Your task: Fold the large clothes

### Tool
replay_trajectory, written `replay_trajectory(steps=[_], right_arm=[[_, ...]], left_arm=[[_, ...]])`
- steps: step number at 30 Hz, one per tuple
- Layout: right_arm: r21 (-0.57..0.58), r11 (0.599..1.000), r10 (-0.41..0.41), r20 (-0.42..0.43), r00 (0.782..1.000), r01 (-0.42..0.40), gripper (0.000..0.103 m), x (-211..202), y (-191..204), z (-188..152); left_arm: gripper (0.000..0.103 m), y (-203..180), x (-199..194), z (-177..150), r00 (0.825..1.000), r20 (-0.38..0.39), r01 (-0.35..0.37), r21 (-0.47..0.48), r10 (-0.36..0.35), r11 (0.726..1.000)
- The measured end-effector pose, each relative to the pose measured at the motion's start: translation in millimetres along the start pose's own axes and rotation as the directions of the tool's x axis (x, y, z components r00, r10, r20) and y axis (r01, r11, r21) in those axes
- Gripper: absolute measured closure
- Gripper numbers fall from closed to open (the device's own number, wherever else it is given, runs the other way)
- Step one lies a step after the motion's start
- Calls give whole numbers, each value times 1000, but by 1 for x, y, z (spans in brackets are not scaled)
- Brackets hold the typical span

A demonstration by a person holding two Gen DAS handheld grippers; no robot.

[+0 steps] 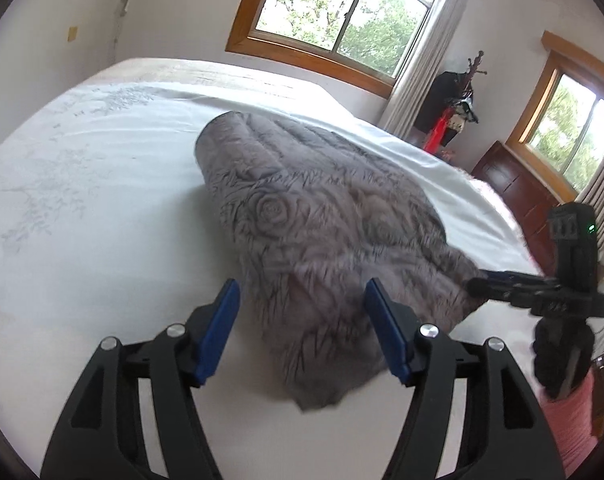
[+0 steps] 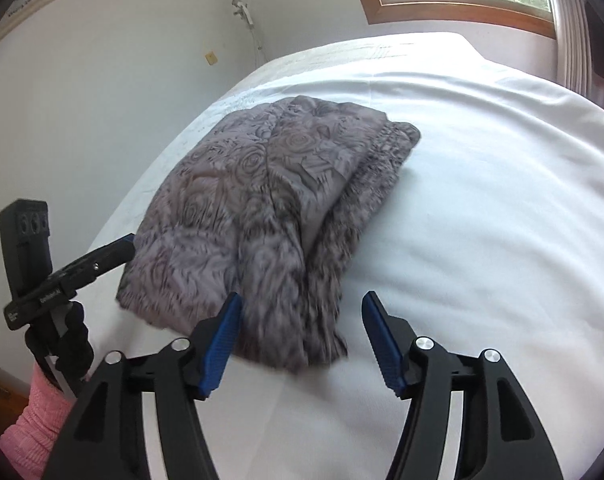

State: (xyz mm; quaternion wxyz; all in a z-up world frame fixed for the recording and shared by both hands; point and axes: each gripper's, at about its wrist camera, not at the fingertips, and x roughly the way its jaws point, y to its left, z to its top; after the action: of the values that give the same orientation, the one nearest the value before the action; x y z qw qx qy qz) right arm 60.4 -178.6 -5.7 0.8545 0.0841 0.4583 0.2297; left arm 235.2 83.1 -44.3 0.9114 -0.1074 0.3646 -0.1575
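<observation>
Grey plush, stamped with a rose pattern, makes up the folded garment (image 2: pixel 262 200) lying on the white bed sheet (image 2: pixel 481 200). The left gripper (image 1: pixel 302 304) stands wide at its near edge, blue pads (image 1: pixel 218 332) clear of the fabric. The right gripper (image 2: pixel 302 320) also gapes, empty, over the garment's near end. White lettering on the left gripper's body is too small to read. A pink sleeve (image 2: pixel 38 424) shows below it.
</observation>
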Motion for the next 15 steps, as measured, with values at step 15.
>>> replay_trajectory(steps=[15], right_arm=[[51, 991, -122, -26, 992, 123, 31, -13, 3, -23]], left_arm=[[20, -1, -9, -11, 992, -61, -110, -28, 108, 994]])
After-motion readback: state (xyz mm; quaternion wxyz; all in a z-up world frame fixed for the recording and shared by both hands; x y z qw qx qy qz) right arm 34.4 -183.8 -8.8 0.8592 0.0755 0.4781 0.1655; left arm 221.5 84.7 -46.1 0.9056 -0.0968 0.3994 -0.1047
